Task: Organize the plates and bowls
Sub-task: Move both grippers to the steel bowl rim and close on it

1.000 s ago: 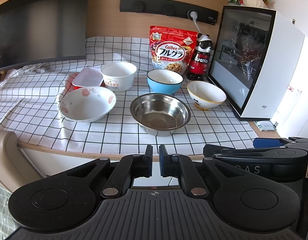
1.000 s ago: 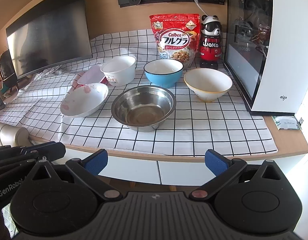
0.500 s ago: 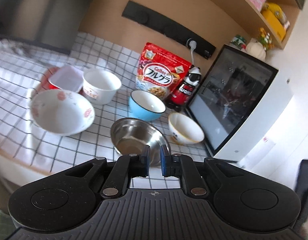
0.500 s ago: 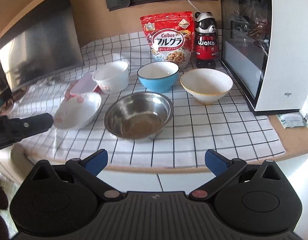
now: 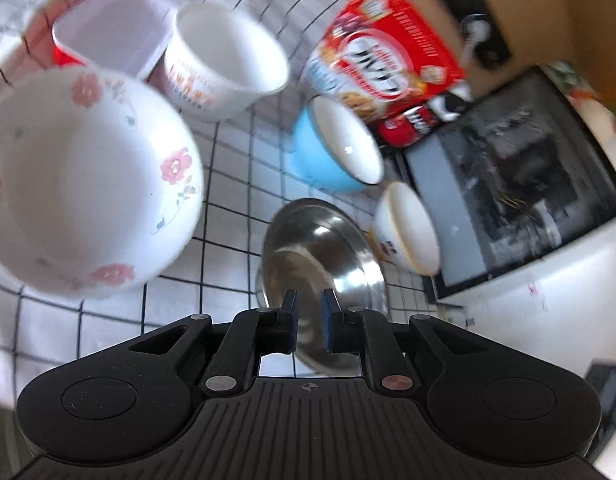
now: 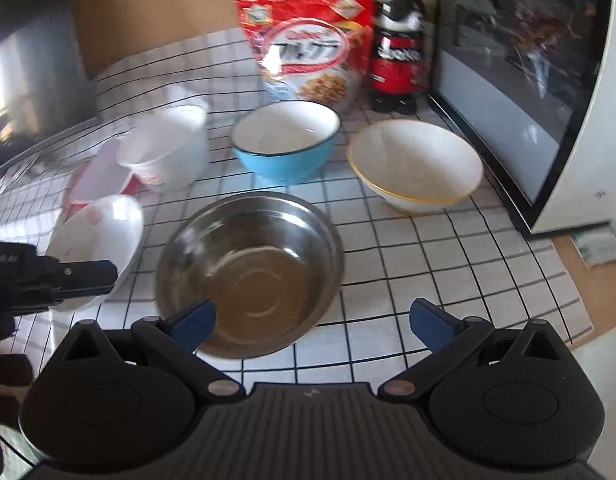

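Bowls: five round ones on the checked cloth (image 6: 427,264) that covers the bench.
Steel bowl (image 6: 250,268): one, nearest the front edge, between the two grippers in the right wrist view.
Floral bowl (image 5: 84,184): one, white with pink flowers, toward the left end of the bench.
Blue bowl (image 6: 286,142): one, white inside, behind the steel bowl.
Gold-rimmed bowl (image 6: 415,166): one, white, toward the right end, just beside the white appliance (image 6: 579,92).
Deep white bowl (image 5: 228,60): one, printed outside, toward the back left.
Rectangular dish (image 5: 108,38): one, pale with a red underside, touching the deep white bowl's left side.
Other things: one red cereal bag (image 6: 308,36) and one panda-shaped bottle (image 6: 395,44) along the back edge.
Left gripper (image 5: 308,320): fingers nearly pressed together with only a thin slit between them, nothing held, over the steel bowl's near rim.
Right gripper (image 6: 311,320): fingers spread wide, nothing between the pads, above the front edge.
Change: a second ago both grippers were back off the front edge; now both are over the bench, the left one tilted and much closer to the floral and steel bowls. Bowls lie as before.
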The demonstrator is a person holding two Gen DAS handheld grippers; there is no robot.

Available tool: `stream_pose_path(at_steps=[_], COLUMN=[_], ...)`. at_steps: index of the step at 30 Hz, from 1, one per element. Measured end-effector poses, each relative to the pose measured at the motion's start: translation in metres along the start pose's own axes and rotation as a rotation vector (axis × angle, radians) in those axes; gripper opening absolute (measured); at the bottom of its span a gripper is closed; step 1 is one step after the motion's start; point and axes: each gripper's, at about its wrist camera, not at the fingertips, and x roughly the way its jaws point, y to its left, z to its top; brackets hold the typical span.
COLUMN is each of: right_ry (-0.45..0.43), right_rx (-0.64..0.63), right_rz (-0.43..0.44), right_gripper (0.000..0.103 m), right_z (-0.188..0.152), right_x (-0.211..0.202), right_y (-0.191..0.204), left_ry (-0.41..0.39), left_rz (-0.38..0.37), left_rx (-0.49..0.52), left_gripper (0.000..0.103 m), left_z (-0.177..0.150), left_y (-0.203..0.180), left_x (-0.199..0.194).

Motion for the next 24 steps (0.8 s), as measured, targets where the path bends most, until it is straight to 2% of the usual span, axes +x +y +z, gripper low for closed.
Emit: stream_pose_path(at_steps=[3,4,5,8,11,18,20,22,24], right_ry=[0.022,0.036,0.044,0.048,0.058,0.192,0.22,0.233,0.267], right_rx=[0.033,0.035,0.031,-0.004,-0.041,-0.036,-0.052,-0.087,-0.073], right_rz=[0.008,0.012,0.015,0.046,0.134,0.366,0.431,0.459,0.483], right_gripper=[0.103,0.103,0.103,0.103,0.1,0.069,0.064,0.057,0.056], right_z=[0.007,0.01,0.013,0.025,0.036,0.049,0.05,0.052,0.055], right_x=[0.012,0.019,0.026,0.048,0.077,0.145,0.152,0.155,0.157], right_y=[-0.011,-0.014,-0.017,-0.026,-0.036,-0.05,-0.049,-0.043,-0.038], left_ry=[0.024,0.026,0.032,0.06,0.075,0.084,0.062,0.051,0.077], left_rz=[0.141,0.161,0.153,0.136,0.148,0.227,0.241,0.247,0.269], left_rx=[-0.01,-0.009,-0.016,-0.028,-0.014,0.036,0.027,-0.002,-0.053], left_gripper=[0.015,0.015,0.018,0.018,0.021,0.022,0.023,0.021,0.018], left_z=[0.013,0.015,0.015,0.016,0.01,-0.011,-0.015,-0.017,-0.017], left_y=[0.006,0.006,0.007,0.004,-0.001,-0.01,-0.013,-0.014,-0.014], left_x=[0.027,0.033,0.037,0.055,0.067,0.084,0.084,0.081,0.075])
